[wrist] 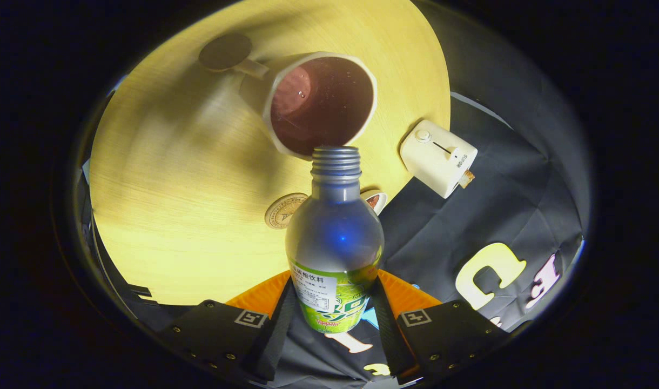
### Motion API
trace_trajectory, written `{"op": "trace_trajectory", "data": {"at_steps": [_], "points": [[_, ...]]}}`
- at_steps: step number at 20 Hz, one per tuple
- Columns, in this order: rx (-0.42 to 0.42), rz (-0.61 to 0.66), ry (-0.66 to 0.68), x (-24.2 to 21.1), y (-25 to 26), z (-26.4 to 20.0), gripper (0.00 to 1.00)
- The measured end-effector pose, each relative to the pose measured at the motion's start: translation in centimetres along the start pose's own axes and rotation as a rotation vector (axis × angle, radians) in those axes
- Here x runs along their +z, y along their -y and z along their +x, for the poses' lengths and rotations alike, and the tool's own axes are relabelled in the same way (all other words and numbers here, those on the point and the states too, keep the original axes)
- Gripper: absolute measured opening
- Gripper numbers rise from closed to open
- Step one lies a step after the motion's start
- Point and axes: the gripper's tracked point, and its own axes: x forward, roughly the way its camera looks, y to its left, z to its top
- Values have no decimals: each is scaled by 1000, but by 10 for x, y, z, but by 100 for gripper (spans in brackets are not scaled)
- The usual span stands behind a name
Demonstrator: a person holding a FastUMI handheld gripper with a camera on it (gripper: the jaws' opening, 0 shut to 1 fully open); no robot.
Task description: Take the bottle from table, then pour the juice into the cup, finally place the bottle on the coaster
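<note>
1 bottle (335, 237), 1 cup (320, 105), 2 coasters (284, 210)

The bottle (334, 237) sits between the jaws of the gripper (334, 313), both fingers pressed to its sides, its open neck pointing to 12 o'clock. Just beyond the neck, on the counter (173, 178), stands the cup (321, 102), its mouth tipped toward the bottle. A coaster (225, 52) lies at 10 o'clock of the cup, close behind it. A smaller round coaster (283, 210) lies at 9 o'clock of the bottle's shoulder. A toaster (438, 158) sits at 2 o'clock of the bottle, at the counter's edge.
</note>
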Motion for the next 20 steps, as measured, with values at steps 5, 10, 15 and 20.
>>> {"op": "trace_trajectory", "data": {"at_steps": [5, 10, 15, 20], "points": [[20, 108, 48, 4, -13, 3, 75], [55, 263, 113, 10, -26, -3, 74], [108, 440, 167, 14, -46, 5, 75], [189, 614, 221, 18, -62, 7, 75]]}}
